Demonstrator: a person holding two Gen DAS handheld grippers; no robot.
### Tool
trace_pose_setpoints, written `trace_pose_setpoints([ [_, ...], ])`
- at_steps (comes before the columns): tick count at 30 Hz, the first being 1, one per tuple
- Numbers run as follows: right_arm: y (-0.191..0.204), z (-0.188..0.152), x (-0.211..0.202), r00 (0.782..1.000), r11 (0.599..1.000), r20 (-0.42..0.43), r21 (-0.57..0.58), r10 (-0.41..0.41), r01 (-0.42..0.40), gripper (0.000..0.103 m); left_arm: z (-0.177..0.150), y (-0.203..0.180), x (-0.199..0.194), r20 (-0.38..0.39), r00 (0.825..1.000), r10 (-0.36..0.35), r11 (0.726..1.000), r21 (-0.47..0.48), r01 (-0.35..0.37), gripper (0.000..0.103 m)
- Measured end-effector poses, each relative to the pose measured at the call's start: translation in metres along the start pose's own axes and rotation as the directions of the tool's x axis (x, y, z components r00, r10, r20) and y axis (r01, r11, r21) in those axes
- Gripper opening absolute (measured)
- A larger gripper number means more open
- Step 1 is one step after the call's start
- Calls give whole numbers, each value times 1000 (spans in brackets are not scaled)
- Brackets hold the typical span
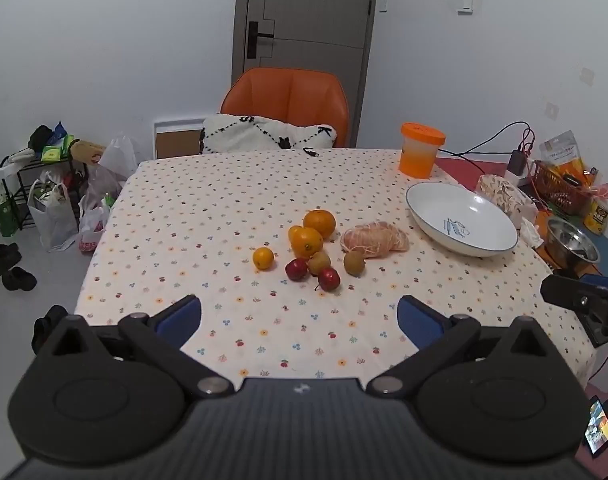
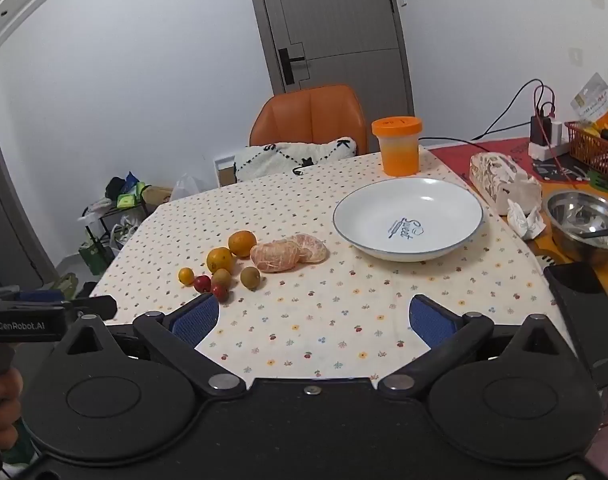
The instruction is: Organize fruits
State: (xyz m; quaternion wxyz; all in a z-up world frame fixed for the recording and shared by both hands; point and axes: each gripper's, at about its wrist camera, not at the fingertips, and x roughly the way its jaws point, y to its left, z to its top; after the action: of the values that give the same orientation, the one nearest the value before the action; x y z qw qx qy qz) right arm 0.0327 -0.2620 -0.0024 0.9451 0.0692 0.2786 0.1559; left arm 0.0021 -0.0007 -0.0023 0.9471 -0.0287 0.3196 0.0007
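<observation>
Both my tongs, left gripper (image 1: pixel 300 320) and right gripper (image 2: pixel 313 320), gape wide and empty over the near tablecloth (image 1: pixel 224 200), with the fruits (image 1: pixel 309 246) clustered mid-table left of the white bowl (image 2: pixel 455 200).

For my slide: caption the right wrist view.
Open right tongs face loose fruit beside an empty white plate.

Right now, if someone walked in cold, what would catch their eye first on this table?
Probably the cluster of fruit lying loose mid-table on the dotted tablecloth: oranges, small red and brownish fruits, and a peeled citrus beside them. To its right sits an empty white bowl, with an orange-lidded jar behind it. An orange chair stands at the far edge.
</observation>
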Motion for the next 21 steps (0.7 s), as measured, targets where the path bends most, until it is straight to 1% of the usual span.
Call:
trace_pose_setpoints([
  [1,-1,0,-1,1000,1000,-2,1,5,-5,103,5,4,6,-24,1000,-2,1000,-12,2,103],
  [2,-1,-1,-2,1000,1000,-3,2,10,-10,103,7,6,5,-19,1000,0,1000,-27,0,103],
  [3,-2,-2,-3,1000,1000,-7,2,9,-9,103,5,6,-4,15,1000,10,1000,-23,-10,103],
  [4,1,3,-4,1000,1000,-10,-8,-2,2,103,7,9,-3,8,1000,2,999,-33,-2,103],
  [6,6,4,-5,1000,999,-6,-32,-22,21,103,9,8,-2,11,1000,13,1000,-27,-13,103],
  [7,7,5,-3,1000,999,-10,-29,-26,26,103,5,5,-4,27,999,19,1000,-22,-19,103],
  [9,2,3,-3,1000,1000,-10,-20,-11,11,103,1,3,-6,36,999,25,999,-23,-24,103],
  [12,3,1,-2,1000,999,1,-30,-17,17,103,1,2,-7,39,999,23,1000,-21,-22,103],
  [21,5,2,-4,1000,999,-2,-37,-14,14,103,1,2,-7,39,999,20,999,-29,-19,103],
])
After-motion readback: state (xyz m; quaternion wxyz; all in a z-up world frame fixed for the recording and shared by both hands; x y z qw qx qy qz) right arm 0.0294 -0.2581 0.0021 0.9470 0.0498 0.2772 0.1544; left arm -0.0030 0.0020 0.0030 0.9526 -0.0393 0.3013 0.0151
